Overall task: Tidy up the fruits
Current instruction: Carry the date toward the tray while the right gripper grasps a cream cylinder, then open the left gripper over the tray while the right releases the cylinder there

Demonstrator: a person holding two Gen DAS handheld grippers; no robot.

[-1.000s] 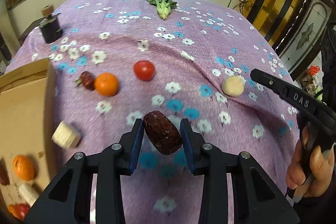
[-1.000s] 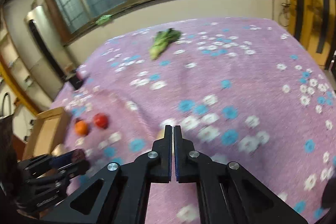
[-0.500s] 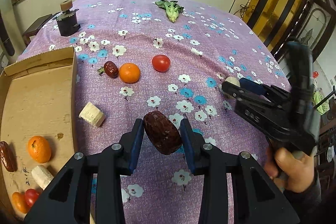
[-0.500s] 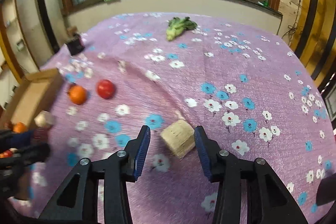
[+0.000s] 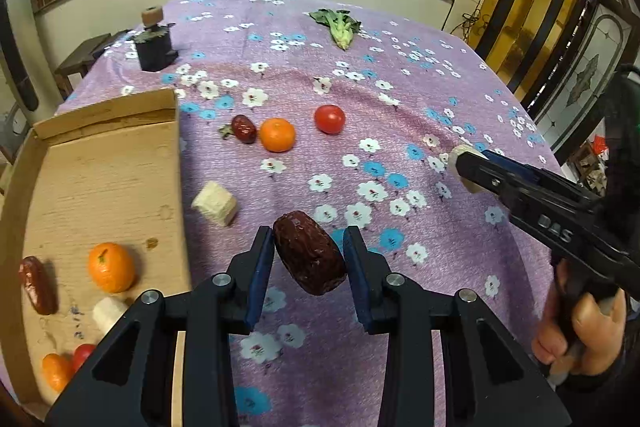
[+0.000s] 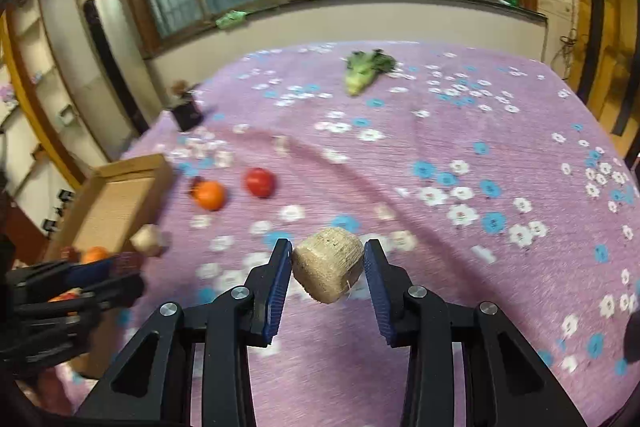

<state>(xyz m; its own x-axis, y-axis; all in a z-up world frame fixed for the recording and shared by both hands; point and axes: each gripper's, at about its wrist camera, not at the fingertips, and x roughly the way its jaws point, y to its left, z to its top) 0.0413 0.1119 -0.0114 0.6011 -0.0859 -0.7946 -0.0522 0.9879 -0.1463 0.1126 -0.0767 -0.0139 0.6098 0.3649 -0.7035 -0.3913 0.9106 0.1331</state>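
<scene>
My left gripper [image 5: 309, 259] is shut on a dark brown date [image 5: 309, 258], held above the purple flowered cloth [image 5: 400, 115] beside the cardboard box [image 5: 100, 179]. My right gripper [image 6: 327, 269] has its blue pads on both sides of a beige chunk [image 6: 329, 263] and appears shut on it; it also shows in the left view [image 5: 468, 167]. On the cloth lie an orange [image 5: 277, 135], a tomato [image 5: 329, 119], a small date [image 5: 244, 128] and a pale chunk [image 5: 214, 203]. The box holds an orange [image 5: 111, 267], a date [image 5: 38, 290], a pale chunk and more fruit.
A green leafy vegetable [image 5: 339, 25] lies at the far side of the table. A dark block with a knob on top [image 5: 153, 43] stands at the far left. A window wall runs behind the table, and the table edge drops off at the right.
My right gripper went from shut and empty to open around the beige chunk, then closed in on it. My left gripper kept the date and shifted left toward the box.
</scene>
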